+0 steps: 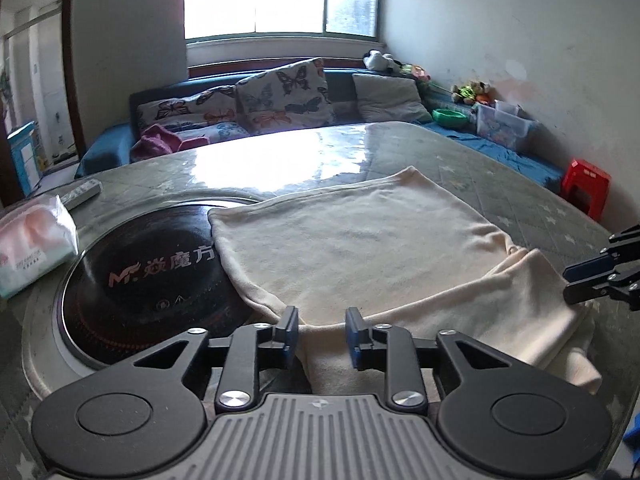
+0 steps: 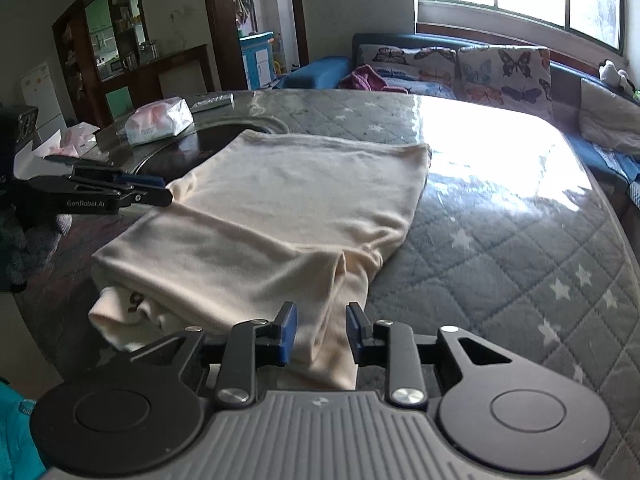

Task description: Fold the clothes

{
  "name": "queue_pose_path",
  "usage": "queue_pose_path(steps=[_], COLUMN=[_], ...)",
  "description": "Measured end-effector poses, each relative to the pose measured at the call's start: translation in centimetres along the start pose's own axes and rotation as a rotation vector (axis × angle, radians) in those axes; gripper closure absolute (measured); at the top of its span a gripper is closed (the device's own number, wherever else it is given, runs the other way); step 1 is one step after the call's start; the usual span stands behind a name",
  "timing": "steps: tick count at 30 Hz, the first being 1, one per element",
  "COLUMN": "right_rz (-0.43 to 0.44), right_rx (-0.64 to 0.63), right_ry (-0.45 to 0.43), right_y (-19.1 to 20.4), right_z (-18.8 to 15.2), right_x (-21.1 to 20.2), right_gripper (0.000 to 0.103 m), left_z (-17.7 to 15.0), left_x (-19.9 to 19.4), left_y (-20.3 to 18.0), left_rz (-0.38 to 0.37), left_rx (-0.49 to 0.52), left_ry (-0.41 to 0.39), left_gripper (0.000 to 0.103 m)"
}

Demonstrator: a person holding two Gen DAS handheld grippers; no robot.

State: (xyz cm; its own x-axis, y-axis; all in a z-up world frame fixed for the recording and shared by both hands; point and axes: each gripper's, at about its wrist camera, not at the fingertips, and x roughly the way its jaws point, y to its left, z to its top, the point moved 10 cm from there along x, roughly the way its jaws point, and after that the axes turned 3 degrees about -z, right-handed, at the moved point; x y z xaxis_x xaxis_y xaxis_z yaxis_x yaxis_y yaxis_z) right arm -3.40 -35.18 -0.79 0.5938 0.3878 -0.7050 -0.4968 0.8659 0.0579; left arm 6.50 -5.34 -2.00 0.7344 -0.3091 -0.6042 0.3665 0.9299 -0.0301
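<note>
A cream garment [image 1: 360, 248] [image 2: 280, 208] lies folded flat on the table, one layer laid over another, with a sleeve end hanging at the near edge. My left gripper [image 1: 322, 316] hovers at the garment's near edge. Its jaws stand apart, the cloth lies below the gap, and the pads do not press on it. My right gripper [image 2: 322, 312] sits over the near fold on the other side, jaws likewise apart with cloth beneath them. Each gripper shows in the other's view: the right gripper [image 1: 572, 284] at the right, the left gripper [image 2: 160, 190] at the left.
The table [image 2: 520, 264] has a grey quilted star cover under clear plastic. A black round cooktop [image 1: 140, 276] is set into it, partly under the garment. A tissue pack [image 1: 32, 240] and a remote [image 1: 82, 194] lie at the left. A sofa [image 1: 280, 96] and red stool [image 1: 586, 188] stand beyond.
</note>
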Motion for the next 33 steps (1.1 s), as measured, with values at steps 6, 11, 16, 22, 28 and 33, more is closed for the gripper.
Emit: queue_pose_path(steps=[6,11,16,22,28,33], right_rz=[0.006,0.013,0.011,0.01,0.006,0.006], right_rx=[-0.007,-0.008,-0.008,-0.004,-0.003,0.0], right_ry=[0.018,0.026,0.039,0.048,0.055,0.057], right_y=[0.2,0.2,0.1,0.1,0.0,-0.1], right_z=[-0.7,-1.1,-1.6,-1.7,-1.8,-1.9], right_x=[-0.5,-0.9,-0.9,-0.7,-0.5,-0.3], right_gripper=[0.07,0.068,0.068,0.067,0.064,0.063], left_z=[0.0,0.1,-0.4,-0.6,-0.6,-0.1], left_x=[0.2,0.7,1.4,1.5,1.0,0.0], left_y=[-0.7,-0.3,-0.2,0.2,0.7,1.3], left_rz=[-0.071,-0.138,-0.183,-0.21,-0.207,-0.2], left_rx=[0.121,0.173,0.238,0.267,0.262,0.209], left_ry=[0.0,0.019,0.063,0.085,0.071,0.037], left_gripper=[0.073,0.073,0.074,0.084,0.093,0.094])
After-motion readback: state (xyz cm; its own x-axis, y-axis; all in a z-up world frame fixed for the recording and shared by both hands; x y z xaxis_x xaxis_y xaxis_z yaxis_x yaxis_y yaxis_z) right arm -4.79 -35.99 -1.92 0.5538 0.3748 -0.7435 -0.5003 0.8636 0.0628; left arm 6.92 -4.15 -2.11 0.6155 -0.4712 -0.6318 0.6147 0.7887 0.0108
